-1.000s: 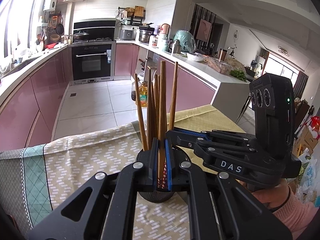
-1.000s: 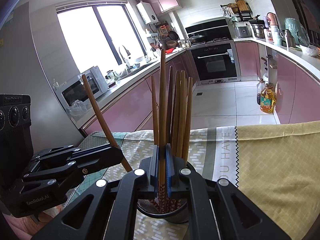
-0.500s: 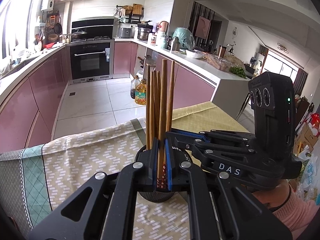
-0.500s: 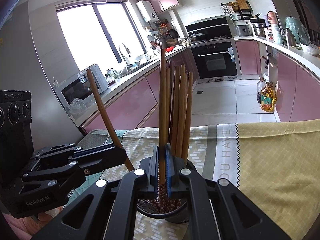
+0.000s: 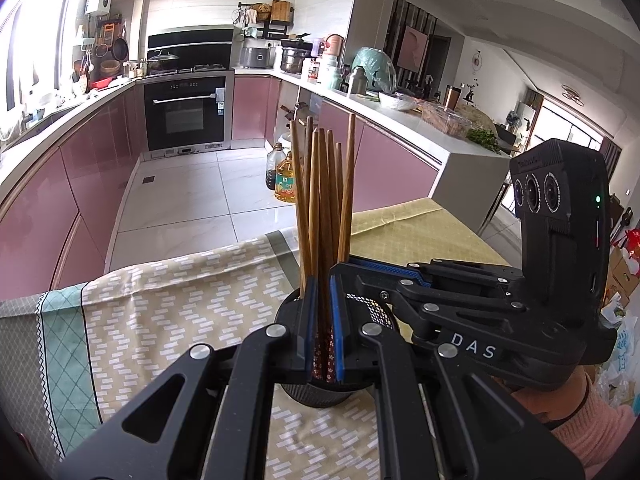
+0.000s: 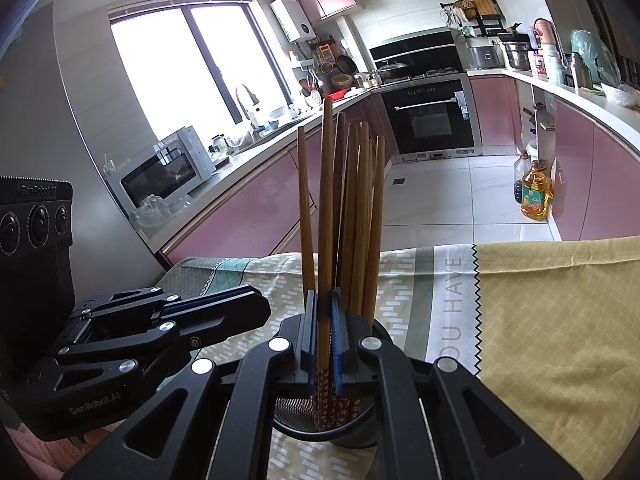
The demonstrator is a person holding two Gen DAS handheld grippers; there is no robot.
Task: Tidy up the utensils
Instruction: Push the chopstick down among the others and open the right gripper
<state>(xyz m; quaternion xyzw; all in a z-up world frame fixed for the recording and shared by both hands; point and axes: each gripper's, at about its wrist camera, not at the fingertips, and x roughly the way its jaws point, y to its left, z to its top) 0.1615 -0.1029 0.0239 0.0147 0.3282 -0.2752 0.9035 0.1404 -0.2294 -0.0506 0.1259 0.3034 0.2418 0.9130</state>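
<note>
The left tongs are pressing together on a wooden chopstick, its patterned lower end sitting between the blue pads while its plain shaft is rising straight up among the others. The right tongs are likewise clamping a chopstick, the tallest one in the right wrist view, with its flowered end showing below the pads. Both gripped sticks are standing inside the black mesh holder, which is resting upright on the desk, on a patterned cloth with pale brick-like marks. The remaining chopsticks are leaning together in a loose bundle in the same holder, just behind the clamped ones. The two tongs are meeting over the holder from either side, the right one reaching in from the right edge of the left wrist view, held by a hand in a pink sleeve. A yellow cloth is lying over the desk beside the patterned one. Behind the desk, a kitchen floor is stretching toward a black oven, with two oil bottles standing by the pink cabinets
</note>
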